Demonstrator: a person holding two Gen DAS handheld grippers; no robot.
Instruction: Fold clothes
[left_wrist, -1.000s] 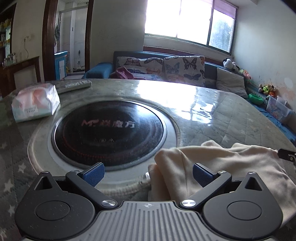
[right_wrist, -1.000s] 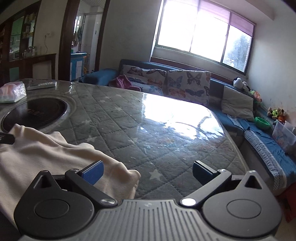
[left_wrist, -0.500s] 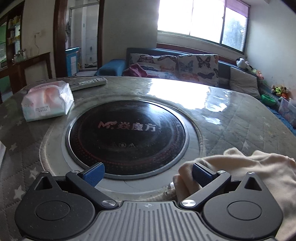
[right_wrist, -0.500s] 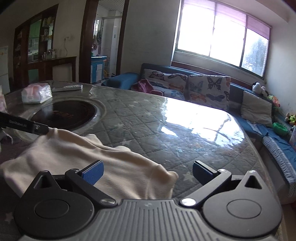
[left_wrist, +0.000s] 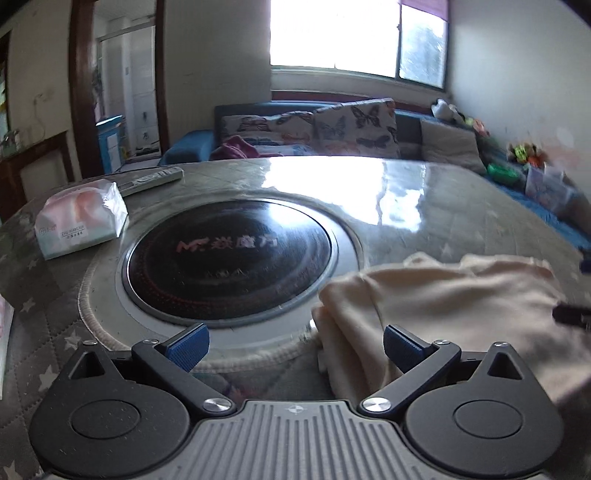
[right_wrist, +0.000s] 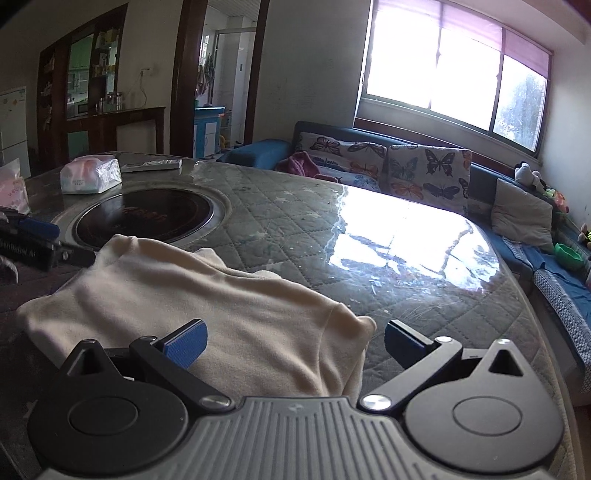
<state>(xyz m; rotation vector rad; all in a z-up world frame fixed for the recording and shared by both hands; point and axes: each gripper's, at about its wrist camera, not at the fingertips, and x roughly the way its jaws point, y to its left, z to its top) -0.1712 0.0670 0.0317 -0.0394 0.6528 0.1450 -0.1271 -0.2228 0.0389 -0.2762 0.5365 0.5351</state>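
Cream garment (right_wrist: 207, 310) lies bunched on the worktop (right_wrist: 369, 258); both grippers' jaws gape, holding nothing. Left gripper (left_wrist: 295, 345) could snag only the top layer, I reckon; right gripper (right_wrist: 295, 341) too.

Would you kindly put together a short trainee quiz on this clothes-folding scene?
1. True or false: the left gripper is shut on the cream garment.
2. Which lies nearest the tissue pack? A) remote control B) butterfly cushions C) green bowl
3. Fill in: the garment's far edge lies close to the round black ___ set in the table.

Key: 1. False; both the left and right gripper have their fingers spread open. 2. A. 3. Cooktop.
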